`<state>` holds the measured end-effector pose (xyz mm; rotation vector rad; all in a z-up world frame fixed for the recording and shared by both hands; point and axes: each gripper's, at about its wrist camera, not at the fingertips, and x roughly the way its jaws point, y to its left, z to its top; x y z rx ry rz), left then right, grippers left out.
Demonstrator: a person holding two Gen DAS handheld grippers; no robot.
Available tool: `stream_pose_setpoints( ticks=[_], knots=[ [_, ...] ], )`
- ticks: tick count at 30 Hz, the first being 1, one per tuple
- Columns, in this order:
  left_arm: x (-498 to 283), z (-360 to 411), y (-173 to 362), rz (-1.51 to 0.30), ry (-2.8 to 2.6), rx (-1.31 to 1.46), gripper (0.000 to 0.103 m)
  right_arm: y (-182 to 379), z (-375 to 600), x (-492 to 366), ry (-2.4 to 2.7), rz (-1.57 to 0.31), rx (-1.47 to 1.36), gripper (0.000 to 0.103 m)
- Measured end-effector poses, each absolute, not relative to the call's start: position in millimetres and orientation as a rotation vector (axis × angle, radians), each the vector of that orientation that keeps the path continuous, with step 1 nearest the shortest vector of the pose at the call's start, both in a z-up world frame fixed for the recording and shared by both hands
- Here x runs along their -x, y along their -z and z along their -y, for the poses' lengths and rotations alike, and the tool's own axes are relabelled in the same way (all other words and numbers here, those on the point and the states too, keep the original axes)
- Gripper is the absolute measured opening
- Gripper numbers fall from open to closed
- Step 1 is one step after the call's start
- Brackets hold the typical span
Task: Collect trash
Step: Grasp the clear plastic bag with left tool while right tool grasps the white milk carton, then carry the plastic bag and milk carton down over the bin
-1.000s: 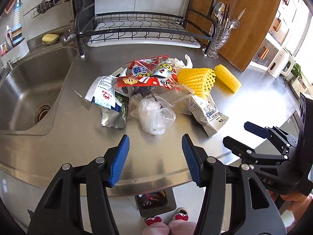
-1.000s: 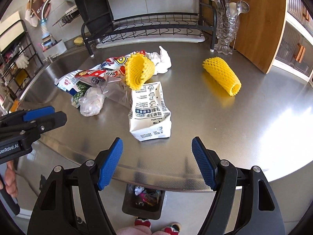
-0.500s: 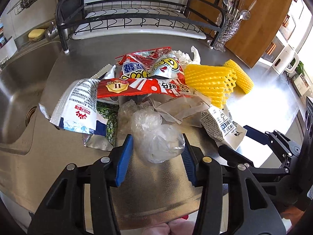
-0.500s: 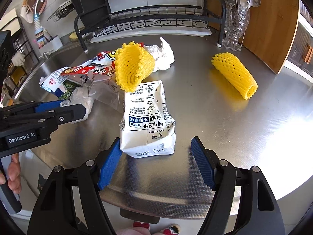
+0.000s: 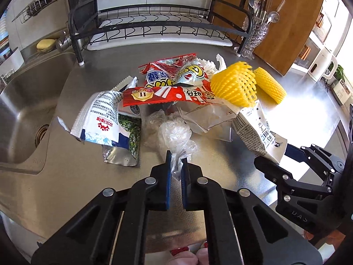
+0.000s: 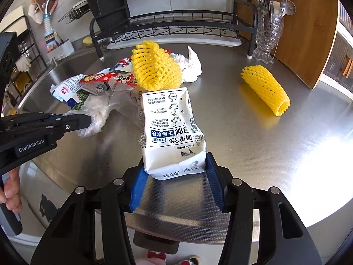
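Steel worktop [image 5: 220, 190] fills both views, with a heap of trash at its middle. Low in the left wrist view, the left tongs [image 5: 176, 165] are pinched narrow on the tail of a clear plastic bag [image 5: 176, 137], whose crumpled bulk lies just above the blue pads. Near the lower centre of the right wrist view, the right tongs [image 6: 175, 174] are closed against the bottom end of a white coffee bag [image 6: 172, 132]; both blue pads touch its sides. That bag stretches up the frame toward a yellow foam net [image 6: 154, 68] resting at its far end.

Left of centre in the left wrist view lie a white and blue packet [image 5: 101, 119] and, above it, a red snack wrapper [image 5: 163, 95], both touching the heap. A second yellow foam net [image 6: 264, 88] lies apart at the right of the right wrist view. A crumpled white tissue [image 6: 192, 66] sits just right of the first net. Across the top of both frames runs a black dish rack [image 5: 154, 28], with a sink [image 5: 24, 101] at the left edge.
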<state>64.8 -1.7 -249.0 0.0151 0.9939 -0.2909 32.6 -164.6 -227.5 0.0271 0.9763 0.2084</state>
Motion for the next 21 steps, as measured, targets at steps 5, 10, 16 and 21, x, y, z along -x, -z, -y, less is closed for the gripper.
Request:
stream_pose_setpoints(
  ticks=[5,10,16,21],
  knots=[
    [-45.0,-3.2,240.5,-0.98,0.275,-0.001,0.006,215.0,165.7,-20.0,-0.205,-0.947,-0.035,0.051],
    [-16.9,-3.0,232.8,-0.969,0.264,-0.012,0.005,204.4,170.6,1.3,-0.196,-0.925,-0.035,0.051],
    [16.3,1.0,229.1,-0.969,0.269,-0.009,0.006,196.8,178.1,30.5,-0.196,-0.919,-0.037,0.051],
    [46.0,3.6,229.0,-0.971,0.272,-0.005,0.005,194.3,183.0,54.5,-0.196,-0.927,-0.048,0.051]
  ],
)
